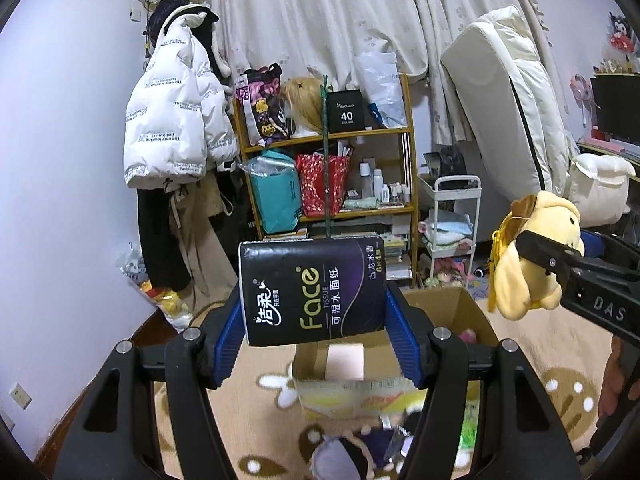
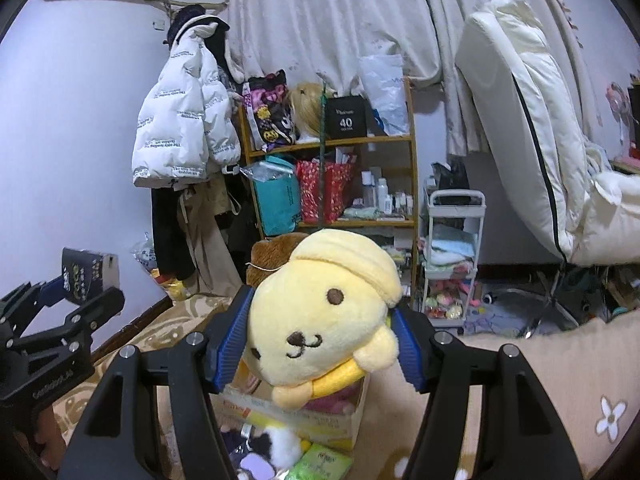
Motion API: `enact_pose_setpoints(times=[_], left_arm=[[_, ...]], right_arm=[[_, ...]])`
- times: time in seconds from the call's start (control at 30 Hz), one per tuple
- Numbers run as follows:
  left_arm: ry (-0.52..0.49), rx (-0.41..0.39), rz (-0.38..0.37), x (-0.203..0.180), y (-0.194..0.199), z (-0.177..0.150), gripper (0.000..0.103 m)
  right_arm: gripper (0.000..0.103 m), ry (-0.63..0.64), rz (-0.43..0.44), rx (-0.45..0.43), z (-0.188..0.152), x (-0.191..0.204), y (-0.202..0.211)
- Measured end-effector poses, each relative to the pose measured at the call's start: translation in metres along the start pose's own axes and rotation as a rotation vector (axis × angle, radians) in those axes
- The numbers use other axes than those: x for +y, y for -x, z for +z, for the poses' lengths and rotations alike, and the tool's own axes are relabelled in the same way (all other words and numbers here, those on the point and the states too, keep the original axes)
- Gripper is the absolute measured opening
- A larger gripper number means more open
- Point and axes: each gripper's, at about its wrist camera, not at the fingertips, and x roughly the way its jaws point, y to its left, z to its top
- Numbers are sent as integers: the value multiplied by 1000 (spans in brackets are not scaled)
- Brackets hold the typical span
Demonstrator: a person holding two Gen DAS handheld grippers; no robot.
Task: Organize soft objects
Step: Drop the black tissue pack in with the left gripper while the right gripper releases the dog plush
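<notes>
My left gripper [image 1: 314, 312] is shut on a black tissue pack [image 1: 312, 288] printed "Face", held in the air above an open cardboard box [image 1: 472, 312]. The same pack [image 2: 90, 276] shows at the left of the right wrist view, in the left gripper [image 2: 80, 292]. My right gripper [image 2: 322, 332] is shut on a yellow plush dog [image 2: 324, 312] with a brown beret, its blue pads pressing the head from both sides. That plush [image 1: 532, 256] hangs at the right of the left wrist view in the right gripper [image 1: 536, 258]. Under the plush sits the cardboard box [image 2: 352, 416].
Small soft items and packets [image 2: 316, 464] lie on the patterned rug [image 2: 560, 376] in front of the box. Behind stand a wooden shelf [image 1: 408, 132] full of bags, a white trolley [image 2: 452, 260], hanging coats [image 1: 176, 112], and a folded mattress [image 2: 532, 128].
</notes>
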Motion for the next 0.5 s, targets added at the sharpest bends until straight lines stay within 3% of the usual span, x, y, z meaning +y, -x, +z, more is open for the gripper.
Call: enact_pose_setpoints(times=[0.27, 0.5], left_arm=[[-4, -29, -5, -4, -23, 17, 64], [28, 16, -16, 0, -46, 2, 64]], right_arm=[[68, 23, 2, -32, 16, 3, -15], [68, -16, 9, -24, 13, -6, -30]])
